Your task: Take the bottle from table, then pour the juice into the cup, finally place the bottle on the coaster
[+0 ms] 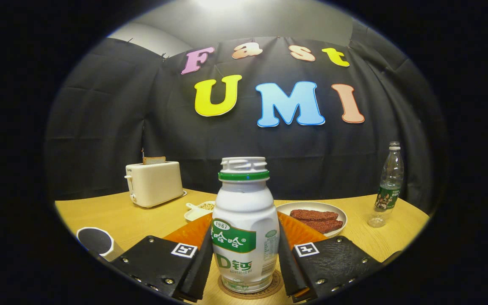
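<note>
A white bottle (pixel 244 199) with a green label and a green neck ring stands upright, uncapped, on a round cork coaster (pixel 271 289) on the wooden table (pixel 151 220). My gripper (pixel 245 233) holds it at mid-height, one finger pressed against each side of the body. The bottle's base rests on the coaster between the fingers. A white cup (pixel 96 242) with a dark inside stands to the left, beside the left finger. I cannot see whether there is juice in the cup.
An orange mat (pixel 301 233) lies just behind the bottle. Beyond it are a white plate (pixel 337 212) with brown slices and a small white dish (pixel 196 210) of grains. A cream toaster (pixel 154 183) stands far left, a clear plastic bottle (pixel 389 186) far right.
</note>
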`<state>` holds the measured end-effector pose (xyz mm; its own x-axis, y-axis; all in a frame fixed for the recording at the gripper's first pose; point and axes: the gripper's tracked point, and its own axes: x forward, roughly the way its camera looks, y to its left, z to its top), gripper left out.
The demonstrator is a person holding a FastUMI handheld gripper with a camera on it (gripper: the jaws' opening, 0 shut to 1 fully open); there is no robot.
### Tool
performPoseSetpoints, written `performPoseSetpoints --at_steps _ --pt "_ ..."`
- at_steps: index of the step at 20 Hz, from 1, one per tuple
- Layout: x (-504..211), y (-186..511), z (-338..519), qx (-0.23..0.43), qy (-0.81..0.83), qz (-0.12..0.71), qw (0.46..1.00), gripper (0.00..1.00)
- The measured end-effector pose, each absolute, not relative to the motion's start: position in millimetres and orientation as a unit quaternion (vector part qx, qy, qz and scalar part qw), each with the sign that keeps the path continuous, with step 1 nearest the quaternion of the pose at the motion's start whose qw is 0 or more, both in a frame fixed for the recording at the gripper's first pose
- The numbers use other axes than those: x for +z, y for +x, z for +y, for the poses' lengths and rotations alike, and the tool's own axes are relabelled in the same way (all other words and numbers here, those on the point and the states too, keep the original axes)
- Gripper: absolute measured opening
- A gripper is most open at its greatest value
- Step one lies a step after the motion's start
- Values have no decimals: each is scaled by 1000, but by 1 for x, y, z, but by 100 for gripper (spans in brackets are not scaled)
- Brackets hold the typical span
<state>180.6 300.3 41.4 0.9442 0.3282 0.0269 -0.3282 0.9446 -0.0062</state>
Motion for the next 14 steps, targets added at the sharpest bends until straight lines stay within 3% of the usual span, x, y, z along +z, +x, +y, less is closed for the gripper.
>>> performPoseSetpoints --at_steps 14 --pt "42 180 293 160 8 -22 987 73"
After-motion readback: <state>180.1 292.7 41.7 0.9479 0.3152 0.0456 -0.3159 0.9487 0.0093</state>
